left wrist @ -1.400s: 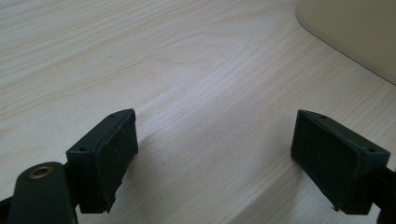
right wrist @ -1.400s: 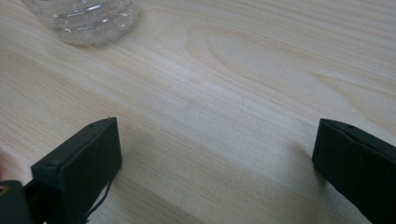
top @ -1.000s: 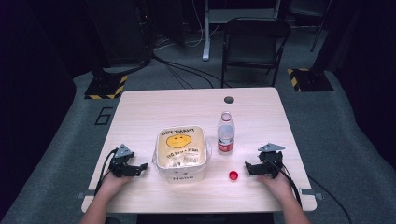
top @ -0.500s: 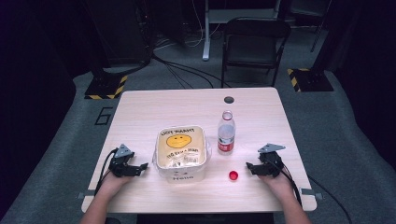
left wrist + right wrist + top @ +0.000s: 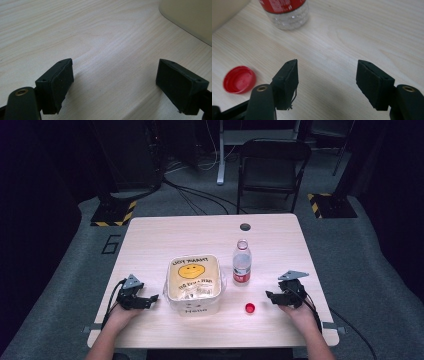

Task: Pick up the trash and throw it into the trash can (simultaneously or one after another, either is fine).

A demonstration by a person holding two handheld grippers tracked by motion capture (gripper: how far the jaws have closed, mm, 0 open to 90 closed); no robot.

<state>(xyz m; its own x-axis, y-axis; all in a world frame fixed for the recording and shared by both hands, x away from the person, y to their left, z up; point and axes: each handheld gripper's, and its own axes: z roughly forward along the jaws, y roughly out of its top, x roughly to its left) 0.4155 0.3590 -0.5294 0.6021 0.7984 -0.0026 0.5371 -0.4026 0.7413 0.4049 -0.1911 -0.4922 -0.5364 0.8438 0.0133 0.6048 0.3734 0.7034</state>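
Two hand-held grippers, left and right, rest gaping and empty on the tabletop; bottle uncapped, cap loose; likely next: pick up cap.

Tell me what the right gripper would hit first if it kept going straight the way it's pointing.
Probably the bottle. The right gripper, jaws open and empty, points over bare table with the bottle's base ahead, slightly left of centre. The red cap lies off to the left, outside that line. Depth is uncertain, so it might slip past.
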